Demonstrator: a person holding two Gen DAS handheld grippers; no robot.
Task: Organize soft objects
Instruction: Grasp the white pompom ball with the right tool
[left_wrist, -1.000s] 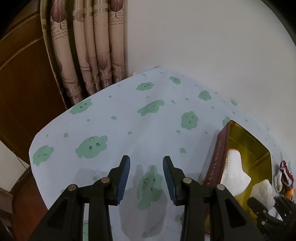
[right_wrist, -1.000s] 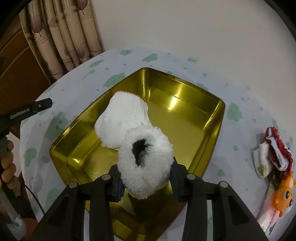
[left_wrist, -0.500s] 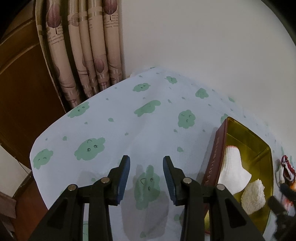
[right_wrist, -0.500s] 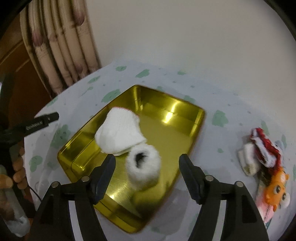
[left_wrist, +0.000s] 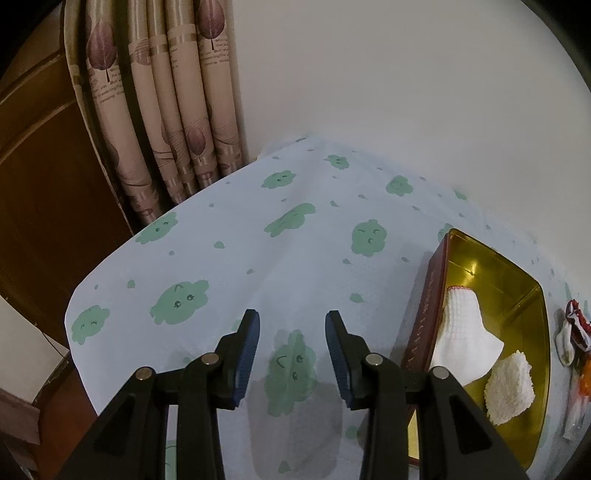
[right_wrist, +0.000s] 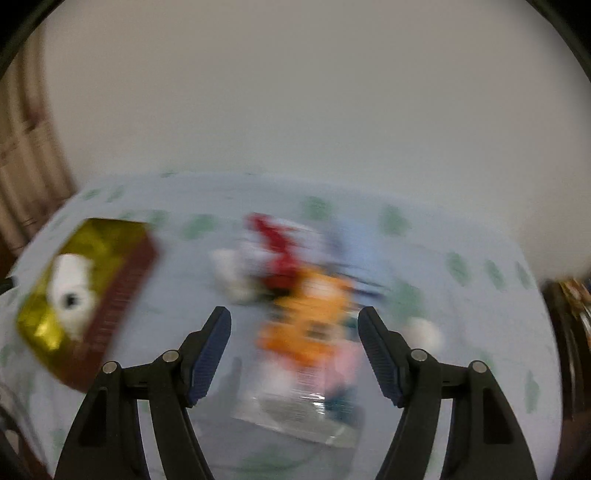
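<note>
Right gripper (right_wrist: 294, 354), jaws apart and empty, hangs over the blurred toy pile (right_wrist: 295, 291) right of the gold tin (left_wrist: 532, 317). Left gripper (left_wrist: 292, 354) is also apart, empty, over the cloth (left_wrist: 258, 236). Two white socks (left_wrist: 465, 332) lie in the tin. Pile items look light and squashy (one seems plastic-wrapped, likely slippery); pinch a thick fold mid-body.

Left gripper (left_wrist: 291, 345) open, nothing btwn jaws, over cloth (left_wrist: 258, 258) w/ green blobs. Gold tin (left_wrist: 517, 295) at right w/ white sock (left_wrist: 465, 332) & fluffy sock (left_wrist: 509, 387) inside, touching. Curtain (left_wrist: 166, 110) behind.
</note>
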